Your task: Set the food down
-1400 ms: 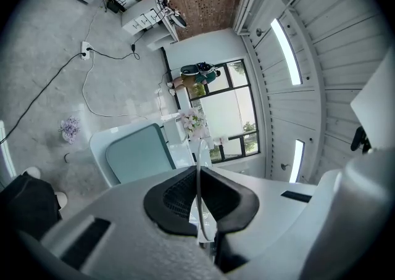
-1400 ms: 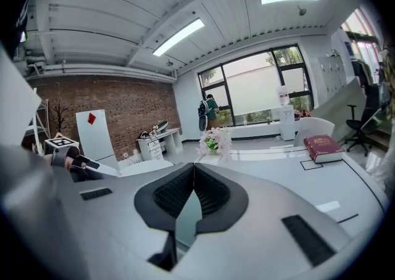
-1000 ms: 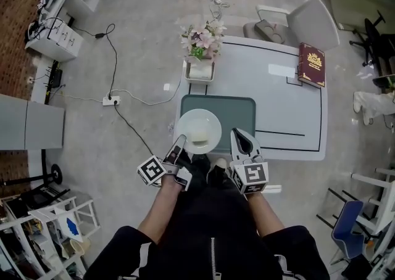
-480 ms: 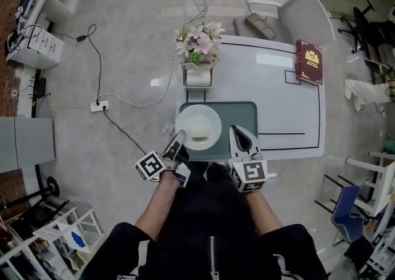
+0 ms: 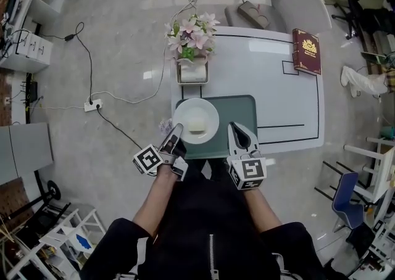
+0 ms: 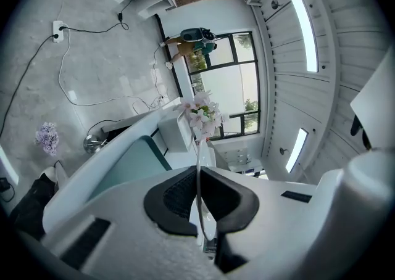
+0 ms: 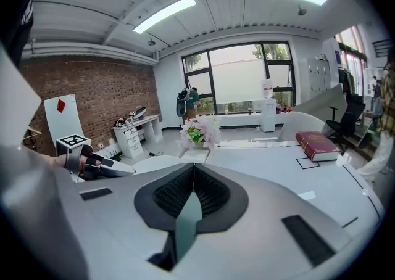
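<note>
A white plate (image 5: 195, 112) with a pale piece of food (image 5: 196, 126) rests on a green tray (image 5: 237, 109) at the near edge of the white table (image 5: 271, 81). My left gripper (image 5: 178, 129) is shut on the plate's near-left rim, which shows as a thin white edge between its jaws in the left gripper view, where that gripper (image 6: 199, 177) fills the foreground. My right gripper (image 5: 237, 131) is shut on the tray's near edge. In the right gripper view a green strip stands between the shut jaws of the right gripper (image 7: 191, 195).
A white pot of pink flowers (image 5: 191, 41) stands just beyond the tray. A dark red book (image 5: 307, 50) lies at the table's far right corner. A grey chair (image 5: 296, 7) stands behind the table. A cable and power strip (image 5: 92, 104) lie on the floor to the left.
The head view has shifted, so the table sits a little higher in the picture. Both grippers keep their holds, and the plate and tray stay together.
</note>
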